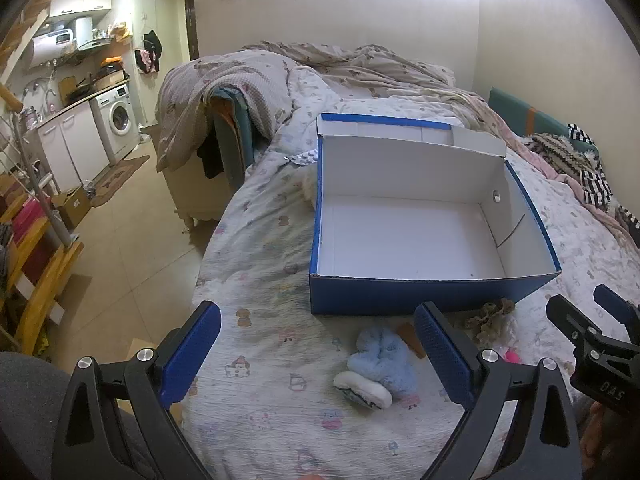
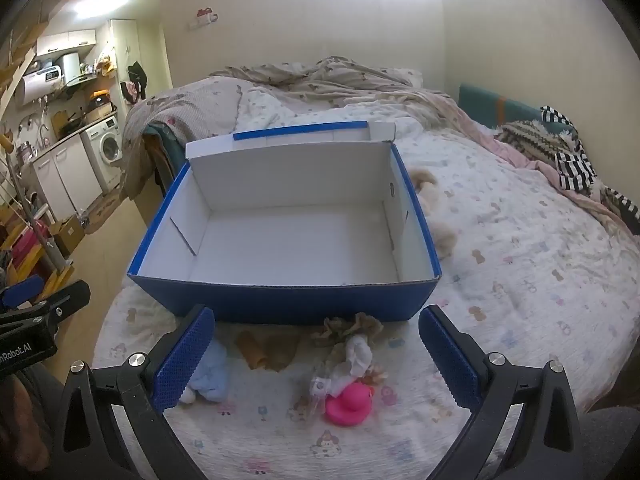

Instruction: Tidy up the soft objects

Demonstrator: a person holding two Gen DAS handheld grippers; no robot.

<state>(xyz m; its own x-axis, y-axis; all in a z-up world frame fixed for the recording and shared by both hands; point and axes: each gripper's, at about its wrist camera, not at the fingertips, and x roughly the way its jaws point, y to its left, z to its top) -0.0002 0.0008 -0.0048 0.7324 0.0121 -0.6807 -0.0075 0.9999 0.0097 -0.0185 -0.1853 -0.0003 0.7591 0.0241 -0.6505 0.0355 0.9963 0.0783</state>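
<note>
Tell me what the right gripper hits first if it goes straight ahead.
Probably the crumpled cloth pile lying between the open right gripper and the blue box; past it stands the box's near wall. Depth is hard to judge, so the gripper might pass above the pile.

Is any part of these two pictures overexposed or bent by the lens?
Left wrist view: ceiling lights burn out to white at the top; the fisheye bends the blue box and leaves dark corners. Right wrist view: the same white glare at the top, the bed curves strongly, and the pink duck stays sharp.
</note>
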